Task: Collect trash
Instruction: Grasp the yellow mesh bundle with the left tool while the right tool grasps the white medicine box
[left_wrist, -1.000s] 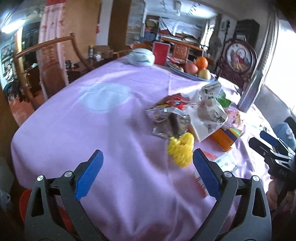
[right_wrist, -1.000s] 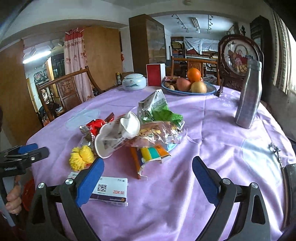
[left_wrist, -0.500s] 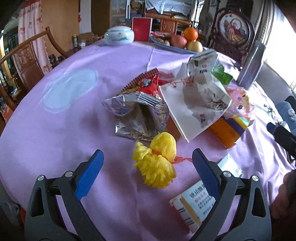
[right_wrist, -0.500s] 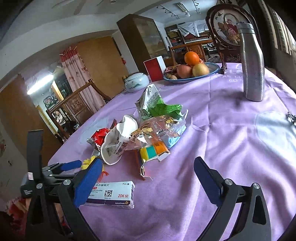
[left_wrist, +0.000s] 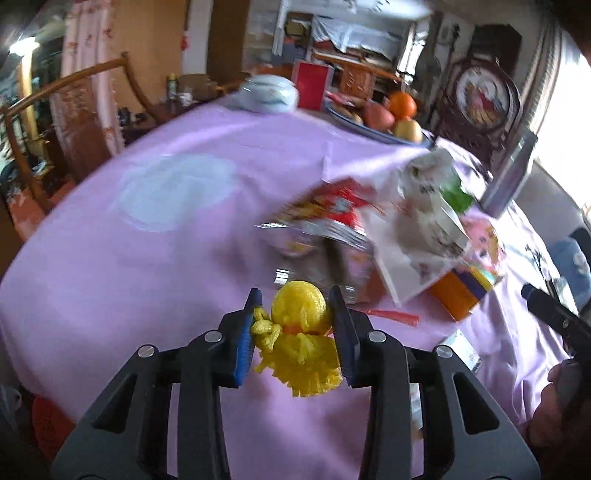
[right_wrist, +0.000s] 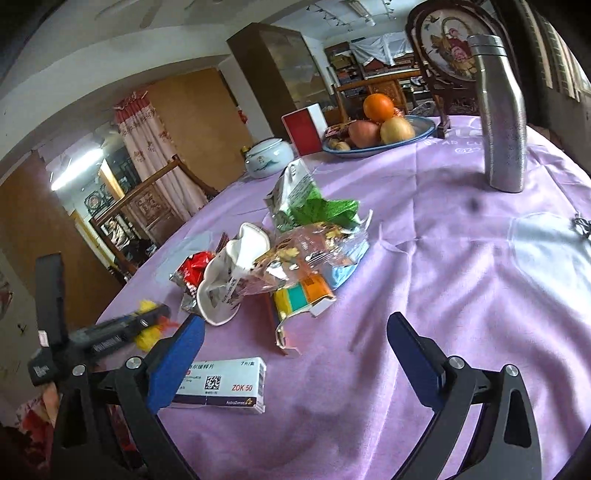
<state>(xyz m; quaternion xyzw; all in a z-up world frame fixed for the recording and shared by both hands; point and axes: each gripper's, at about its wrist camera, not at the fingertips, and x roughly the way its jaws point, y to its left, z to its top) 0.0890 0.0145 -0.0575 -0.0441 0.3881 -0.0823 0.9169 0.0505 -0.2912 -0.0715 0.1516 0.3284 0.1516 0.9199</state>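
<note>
**Left wrist view: yellow mesh scrap between closing jaws**

Left wrist view, surroundings: round table under a lilac tablecloth (left_wrist: 110, 266). Beyond the gripper, a heap of litter: red snack wrapper (left_wrist: 332, 203), crumpled foil bag (left_wrist: 325, 254), torn white paper bag (left_wrist: 417, 240), orange-and-purple carton (left_wrist: 461, 295). Farther back, a lidded porcelain jar (left_wrist: 267, 94), a red box (left_wrist: 312, 85), a fruit plate (left_wrist: 373, 129) with an orange and apples, a steel bottle (left_wrist: 511, 177) at right. Much of this view motion-blurred.

Right wrist view, surroundings: same heap seen from the other side, with a green-and-white snack bag (right_wrist: 306, 199) behind a clear crinkled wrapper (right_wrist: 310, 251) and a crushed white paper cup (right_wrist: 229, 277). White medicine box (right_wrist: 221, 386) lying flat just in front of the heap, partly hidden by the near blue pad. Bare cloth ahead of the right pad.

Grippers: left gripper (left_wrist: 295, 332) with jaws closing, blue pads drawn in narrow against both sides of the yellow mesh scrap (left_wrist: 299, 332), which sits on the cloth at the near edge of the heap; pads touching it on each flank. Same scrap glimpsed in the right wrist view, blurred, beside the dark left tool. Right gripper (right_wrist: 295, 354) spread wide, nothing between its pads, poised above the cloth near the medicine box.
</note>
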